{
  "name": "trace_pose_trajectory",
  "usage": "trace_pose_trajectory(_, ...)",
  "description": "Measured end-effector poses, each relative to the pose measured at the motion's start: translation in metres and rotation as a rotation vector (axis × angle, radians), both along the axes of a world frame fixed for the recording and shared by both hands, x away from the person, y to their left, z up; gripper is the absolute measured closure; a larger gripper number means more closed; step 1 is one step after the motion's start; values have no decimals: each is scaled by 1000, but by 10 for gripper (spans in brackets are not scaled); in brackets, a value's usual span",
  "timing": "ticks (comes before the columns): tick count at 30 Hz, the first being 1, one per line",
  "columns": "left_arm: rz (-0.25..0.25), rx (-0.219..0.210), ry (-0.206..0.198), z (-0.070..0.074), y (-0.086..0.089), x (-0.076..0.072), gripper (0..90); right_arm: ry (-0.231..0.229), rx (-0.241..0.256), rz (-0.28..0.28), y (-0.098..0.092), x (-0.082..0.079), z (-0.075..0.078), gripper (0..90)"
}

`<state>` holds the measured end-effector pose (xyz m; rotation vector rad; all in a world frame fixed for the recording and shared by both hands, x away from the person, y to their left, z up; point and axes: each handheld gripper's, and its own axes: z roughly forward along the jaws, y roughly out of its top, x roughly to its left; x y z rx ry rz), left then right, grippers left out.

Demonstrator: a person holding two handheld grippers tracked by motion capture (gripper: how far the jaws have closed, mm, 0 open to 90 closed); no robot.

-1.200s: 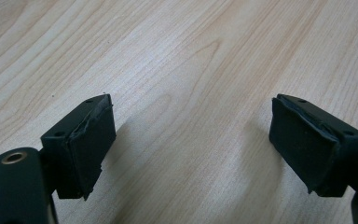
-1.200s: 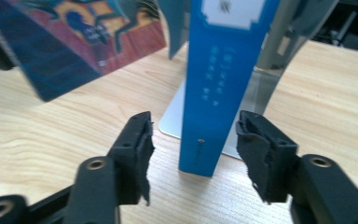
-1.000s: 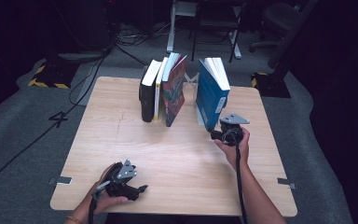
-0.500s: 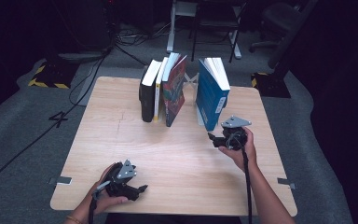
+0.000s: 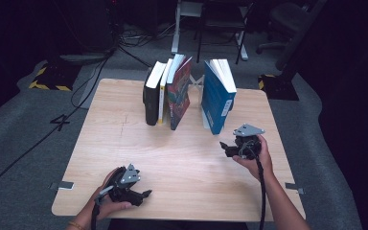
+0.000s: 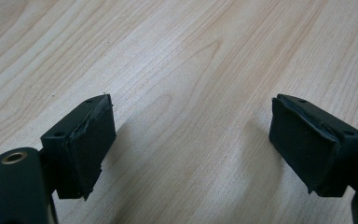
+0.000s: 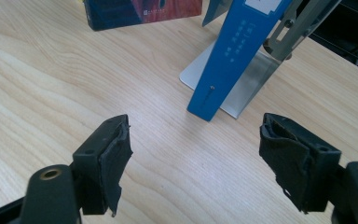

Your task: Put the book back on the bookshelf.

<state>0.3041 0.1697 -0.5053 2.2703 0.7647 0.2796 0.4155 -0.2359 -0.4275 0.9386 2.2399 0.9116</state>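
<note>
Right gripper (image 5: 226, 146) is hovering near the table's (image 5: 105, 143) right edge, jaws standing wide with nothing between them, pointing toward the blue book (image 5: 216, 98). That book is leaning tilted against a metal bookend (image 7: 242, 79) near the far edge, just beyond the gripper and not touching it. Left gripper (image 5: 143, 194) is resting by the near edge, jaws wide over bare wood. A row of other books (image 5: 166, 91) is standing left of the blue one, apart from it.
</note>
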Motion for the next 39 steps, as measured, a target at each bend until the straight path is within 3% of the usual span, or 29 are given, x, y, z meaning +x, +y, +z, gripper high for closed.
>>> trace_pose_trajectory(5, 0, -1, 0, 0, 0, 0, 149, -1, 3, 19, -7, -7, 0, 257)
trace_pose_trajectory(21, 2, 0, -1, 0, 0, 0, 148, 0, -84, 60, -22, -35, -10, 257)
trace_pose_trajectory(39, 3, 0, 1, 0, 0, 0, 148, 5, -117, 89, -36, -71, -26, 254)
